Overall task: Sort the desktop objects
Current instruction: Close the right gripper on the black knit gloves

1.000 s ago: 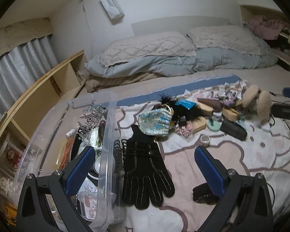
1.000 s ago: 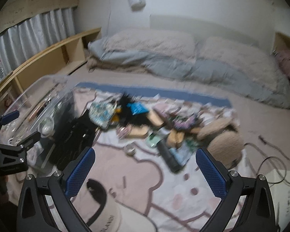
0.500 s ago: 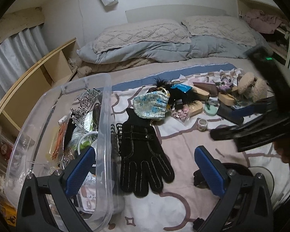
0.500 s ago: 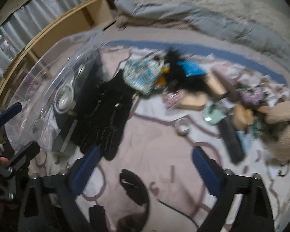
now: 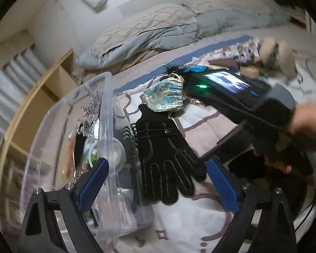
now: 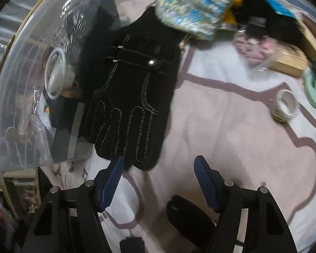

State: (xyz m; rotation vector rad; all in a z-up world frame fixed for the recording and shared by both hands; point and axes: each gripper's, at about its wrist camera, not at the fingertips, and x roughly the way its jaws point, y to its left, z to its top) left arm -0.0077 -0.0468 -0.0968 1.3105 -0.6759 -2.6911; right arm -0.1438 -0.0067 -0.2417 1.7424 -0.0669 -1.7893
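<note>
A black stitched glove [image 6: 128, 88] lies flat on the pink and white blanket, its cuff under a blue floral pouch [image 6: 189, 10]. It also shows in the left wrist view [image 5: 164, 154], next to a clear plastic bin [image 5: 107, 126] that holds several small items. My right gripper [image 6: 158, 181] is open and empty, its left fingertip just at the glove's fingertips. In the left wrist view the right gripper's body [image 5: 242, 105] reaches in from the right above the glove. My left gripper [image 5: 158, 185] is open and empty, straddling the bin's wall and the glove.
A tape roll [image 6: 286, 105], a mint green disc [image 6: 313, 90], a wooden block [image 6: 288, 61], a black feathery item [image 6: 269, 14] and a beige plush [image 5: 280, 54] lie at the right and far side. A black strap [image 6: 189, 217] lies near the right gripper. Pillows and a duvet [image 5: 158, 33] are behind.
My right gripper has swung left and down until it is close over the glove's fingertips. My left gripper has tilted and moved slightly closer to the bin and glove.
</note>
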